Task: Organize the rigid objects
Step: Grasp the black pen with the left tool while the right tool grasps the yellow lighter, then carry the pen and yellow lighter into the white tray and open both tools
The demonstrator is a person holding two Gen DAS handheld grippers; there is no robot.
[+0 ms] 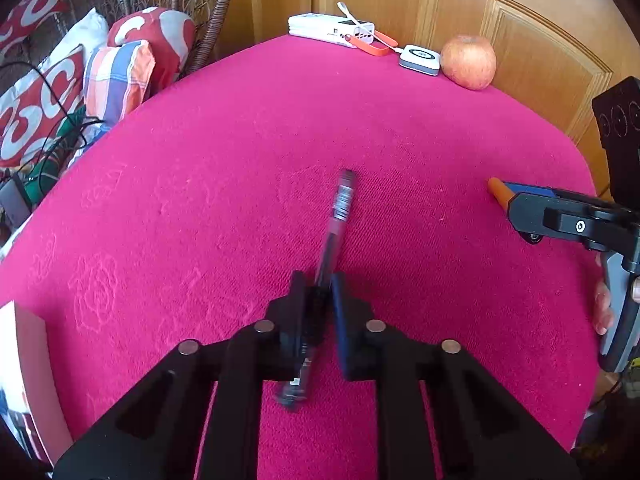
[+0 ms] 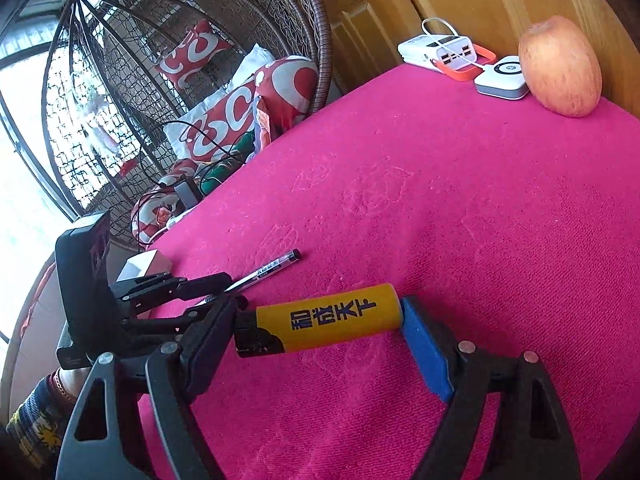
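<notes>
Work surface: I see a table (image 1: 240,128) under a pink textured cloth; I judge the nap gives friction, so small items should not roll or slide freely.
Far-edge items: an apple (image 1: 469,62), a white power bank (image 1: 330,29) and a small white puck (image 1: 420,59) sit along the far right edge, well apart from both grippers.
Lighter: a yellow lighter (image 2: 332,320) with a black head lies crosswise in the right gripper (image 2: 320,326), at the near centre of the table in the right wrist view.
Right jaws: clamped end to end on the lighter, one pad on the black head, the blue pad on the base.
Lighter handling: I judge it rigid, light and smooth-sided; an endwise hold may pivot, so a hold across the flat sides is safer.
Pen: a thin clear pen (image 1: 340,204) with a dark cap points away to the far side.
Left jaws: the left gripper (image 1: 320,292) is closed on the pen partway along the barrel; the tail sticks out toward me.
Pen handling: I judge it stiff, very light and slick; grip near mid-barrel to limit swing.
</notes>
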